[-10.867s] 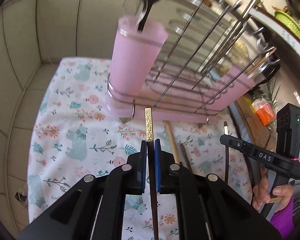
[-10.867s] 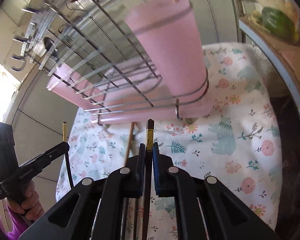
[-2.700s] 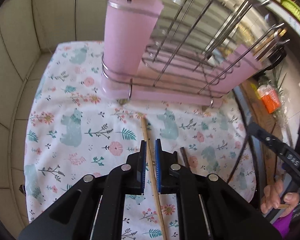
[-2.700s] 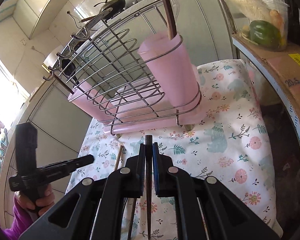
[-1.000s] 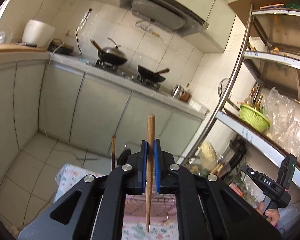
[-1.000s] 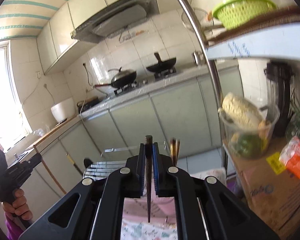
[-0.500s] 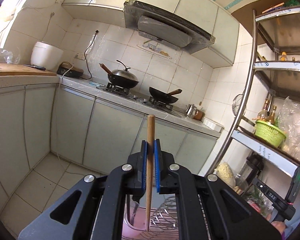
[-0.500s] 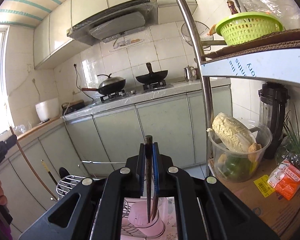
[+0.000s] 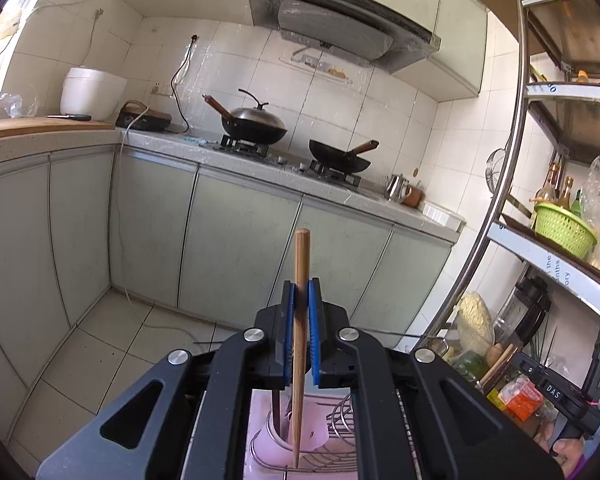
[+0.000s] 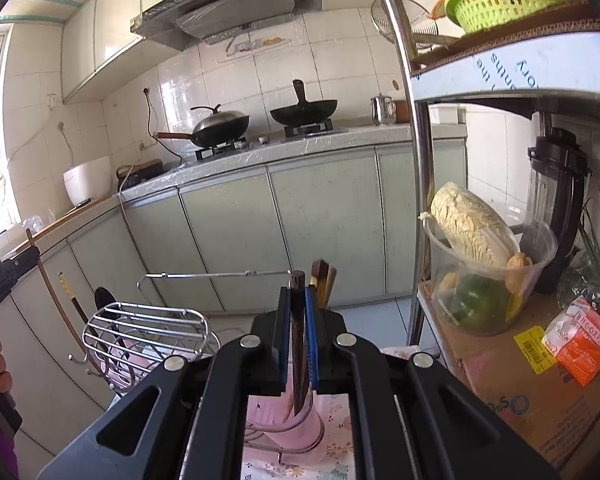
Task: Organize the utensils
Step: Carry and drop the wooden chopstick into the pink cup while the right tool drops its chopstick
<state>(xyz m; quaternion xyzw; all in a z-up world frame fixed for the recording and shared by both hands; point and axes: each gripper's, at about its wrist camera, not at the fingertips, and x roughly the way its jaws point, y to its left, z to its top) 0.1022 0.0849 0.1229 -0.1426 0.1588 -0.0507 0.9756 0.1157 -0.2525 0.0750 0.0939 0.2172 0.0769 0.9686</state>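
Left gripper (image 9: 300, 292) clamps 1 light chopstick (image 9: 299, 340), upright, tip over the pink cup (image 9: 278, 438). Right gripper (image 10: 299, 298) clamps 1 dark chopstick (image 10: 298, 344), tip inside the cup. Beyond the cup: wire rack (image 10: 148, 328), then cabinets (image 10: 320, 224).

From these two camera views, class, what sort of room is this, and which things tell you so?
A home kitchen, most likely. A lidded black wok sits on a gas hob under a steel range hood, pale green base cabinets line the wall, and a wire dish rack with a pink utensil cup stands below.
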